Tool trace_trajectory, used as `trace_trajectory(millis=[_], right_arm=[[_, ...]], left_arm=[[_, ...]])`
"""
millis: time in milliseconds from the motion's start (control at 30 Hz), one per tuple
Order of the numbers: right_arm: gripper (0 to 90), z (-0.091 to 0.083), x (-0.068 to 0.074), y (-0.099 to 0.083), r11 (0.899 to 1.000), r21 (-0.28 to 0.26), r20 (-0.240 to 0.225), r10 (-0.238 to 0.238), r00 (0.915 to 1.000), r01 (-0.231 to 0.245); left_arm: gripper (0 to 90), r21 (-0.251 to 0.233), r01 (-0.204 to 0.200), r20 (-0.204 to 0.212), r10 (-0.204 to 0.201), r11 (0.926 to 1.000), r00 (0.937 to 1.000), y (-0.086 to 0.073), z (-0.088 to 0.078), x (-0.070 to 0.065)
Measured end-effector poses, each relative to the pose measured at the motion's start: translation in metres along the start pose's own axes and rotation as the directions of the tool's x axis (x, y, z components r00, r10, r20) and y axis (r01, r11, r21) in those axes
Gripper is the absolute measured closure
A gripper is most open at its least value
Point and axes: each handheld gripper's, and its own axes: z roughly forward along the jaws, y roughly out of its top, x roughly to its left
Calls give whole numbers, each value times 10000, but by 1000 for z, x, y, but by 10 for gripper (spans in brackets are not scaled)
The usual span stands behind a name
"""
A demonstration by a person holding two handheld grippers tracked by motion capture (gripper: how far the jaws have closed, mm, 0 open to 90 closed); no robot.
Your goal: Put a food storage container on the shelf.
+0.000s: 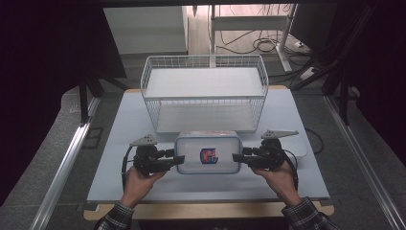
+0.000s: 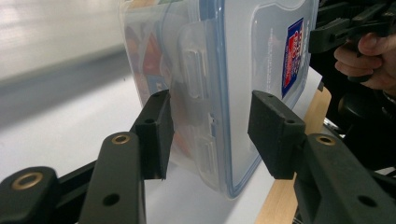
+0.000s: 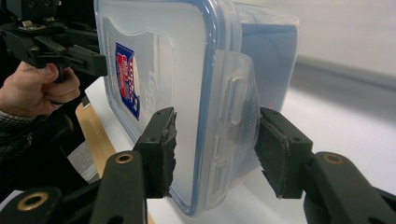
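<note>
Container, a clear plastic box with a blue-rimmed snap lid and a red and blue sticker on top, sits between the two claws, level and close to the near edge of the surface. The left claw grips the box's left end and the right claw its right end. In the left gripper view the pads straddle the side latch, one on the lid side and one on the base side; the near pad touches the wall, while the far pad seems to stand a hair off the lid, so I judge this a clenched hold but cannot be fully sure of that side. In the right gripper view both worn pads press the box at its latch, a firm grasp.

The step in hand looks like a two-handed lift of the closed box. Just beyond both claws stands a white wire basket shelf with an upper tier and an open lower bay, so the likely next move is to carry the box forward into it. That calls for both hands to travel together, keeping the box level and clearing the basket's front wire.

The surface is a pale board on a wooden base. Around it lie grey floor, metal rails, dark curtains at both sides, and cables and a table leg behind.
</note>
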Motion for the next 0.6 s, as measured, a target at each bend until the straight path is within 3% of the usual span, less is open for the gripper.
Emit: trace_trajectory(millis=[367,600], right_arm=[[495,-7,7,27,9958,-586,273,-693,9972,708],[495,-14,9,46,9894,-1038,322,-989,9946,1018]], left_arm=[[506,-308,-524,-213,517,9982,9984,20,-7,0],[506,-490,-994,-391,976,9938,9945,47,-16,-3]])
